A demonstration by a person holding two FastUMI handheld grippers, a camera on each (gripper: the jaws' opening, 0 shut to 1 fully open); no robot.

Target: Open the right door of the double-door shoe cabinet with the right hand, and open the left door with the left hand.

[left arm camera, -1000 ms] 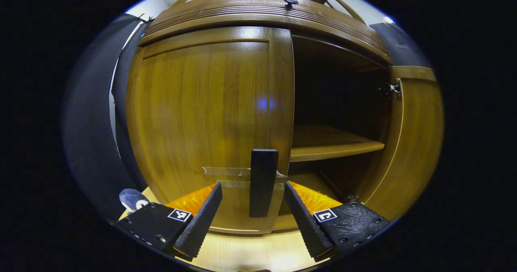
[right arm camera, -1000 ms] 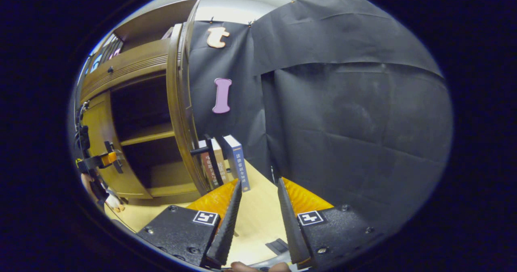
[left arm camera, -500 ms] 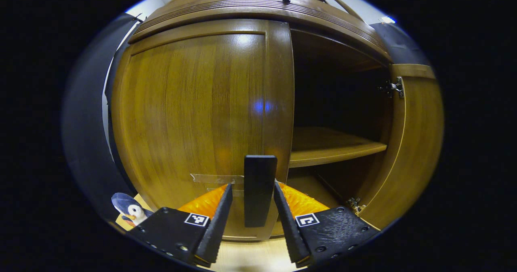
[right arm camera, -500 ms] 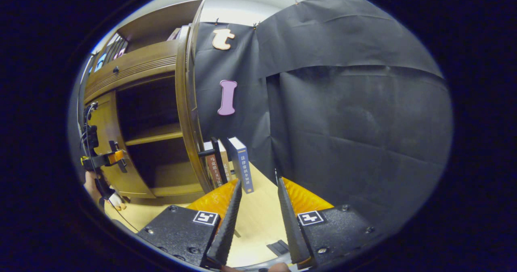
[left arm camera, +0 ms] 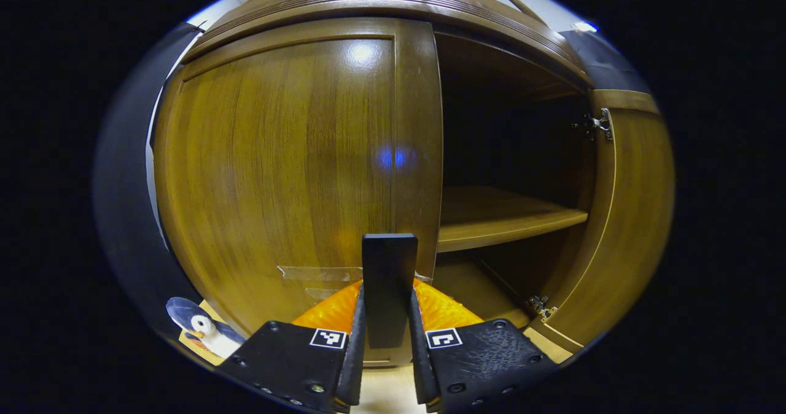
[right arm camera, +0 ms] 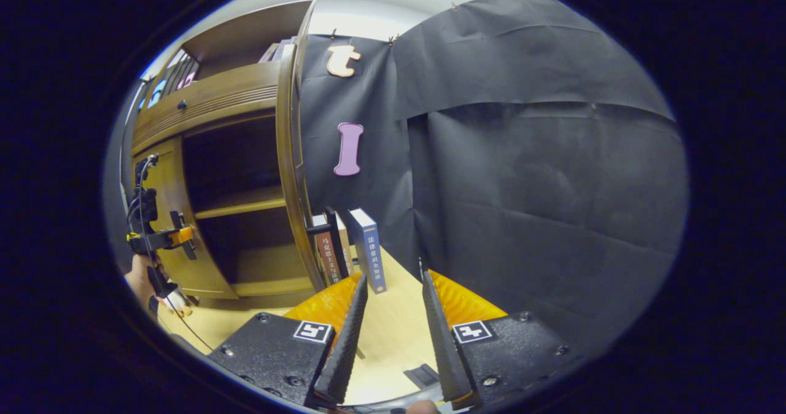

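Glossy wooden left door (left arm camera: 276, 168)

The left gripper view looks close and square at the brown wooden double-door shoe cabinet (left arm camera: 288, 150). The right gripper view stands farther off, facing the black cloth wall (right arm camera: 540, 187), the same cabinet (right arm camera: 209, 113) at nine o'clock.

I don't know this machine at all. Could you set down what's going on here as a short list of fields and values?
Setting: wooden shoe cabinet on a light tabletop
Right door: swung open, shelf bare
Left door: closed
Left door handle: upright dark bar
Left gripper: fingers closed on that handle
Right gripper: open, holding nothing, pointed at the black cloth wall
Other items: books beside the cabinet, penguin toy
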